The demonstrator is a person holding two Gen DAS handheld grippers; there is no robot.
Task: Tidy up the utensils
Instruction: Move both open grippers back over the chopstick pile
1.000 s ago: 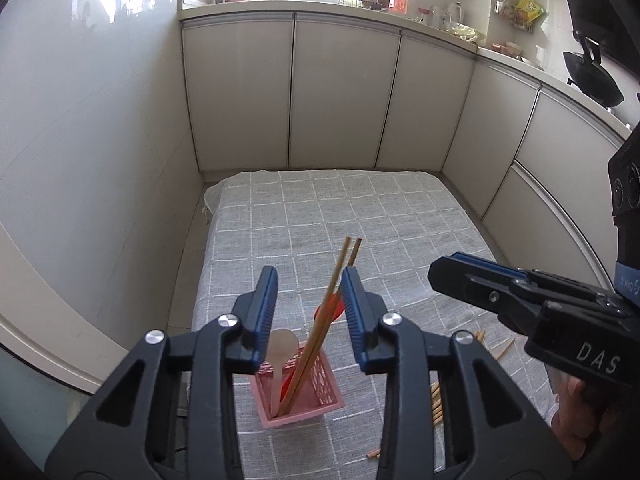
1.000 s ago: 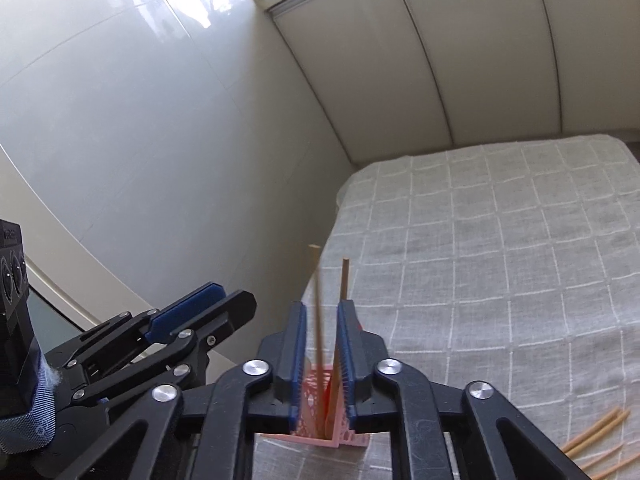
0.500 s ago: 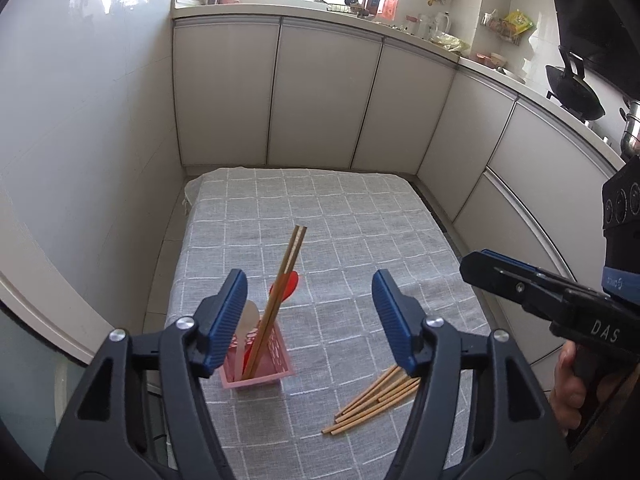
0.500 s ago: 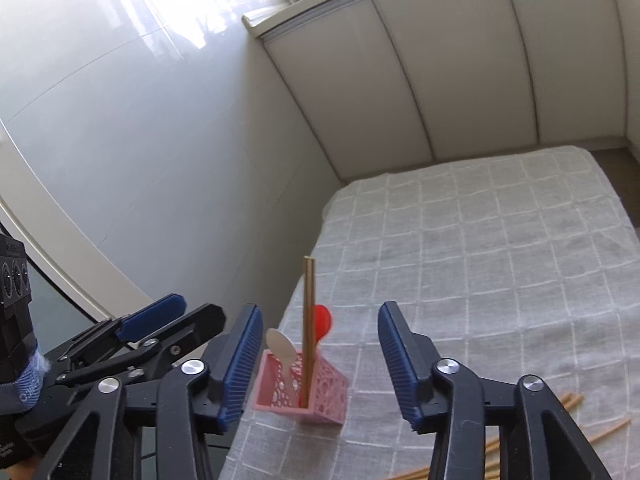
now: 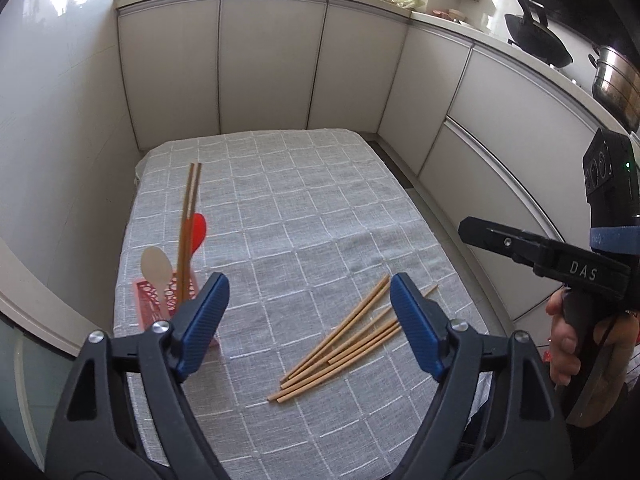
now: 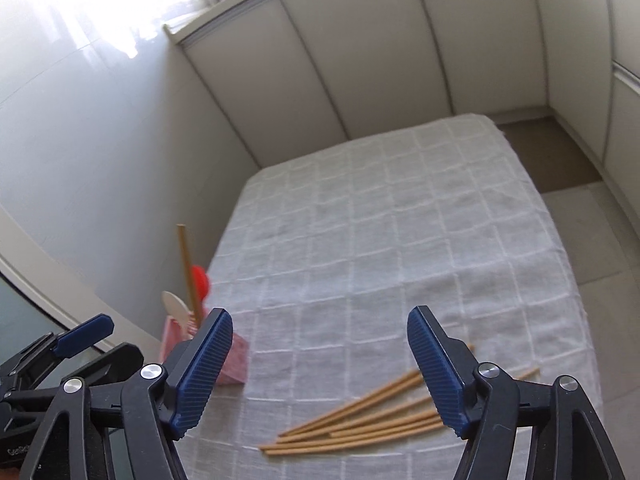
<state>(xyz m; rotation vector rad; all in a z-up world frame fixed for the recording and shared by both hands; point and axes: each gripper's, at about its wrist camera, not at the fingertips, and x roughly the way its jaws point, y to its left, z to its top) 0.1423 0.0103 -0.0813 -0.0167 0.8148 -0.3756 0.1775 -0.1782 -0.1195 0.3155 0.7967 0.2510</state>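
Note:
A pink perforated basket (image 5: 154,298) (image 6: 236,360) stands near the table's left edge, holding two upright chopsticks (image 5: 188,224) (image 6: 187,268), a white spoon (image 5: 157,270) (image 6: 176,306) and a red spoon (image 5: 199,230) (image 6: 202,282). Several loose chopsticks (image 5: 340,344) (image 6: 360,420) lie in a fan on the grey checked cloth (image 5: 304,216) (image 6: 380,220). My left gripper (image 5: 310,320) hovers above the cloth between basket and pile, its jaws opening with nothing between them. In the same way my right gripper (image 6: 320,376) is opening, empty, over the pile's left end.
White cabinets (image 5: 272,64) wrap the back and right sides, with a wok (image 5: 536,40) and steel pot (image 5: 618,80) on the counter above. A pale wall (image 6: 100,152) runs close along the table's left. A hand (image 5: 568,336) grips the right tool.
Both grippers have let go of the chopsticks standing in the basket, opened wide and drawn back to the right, bringing the loose pile into view.

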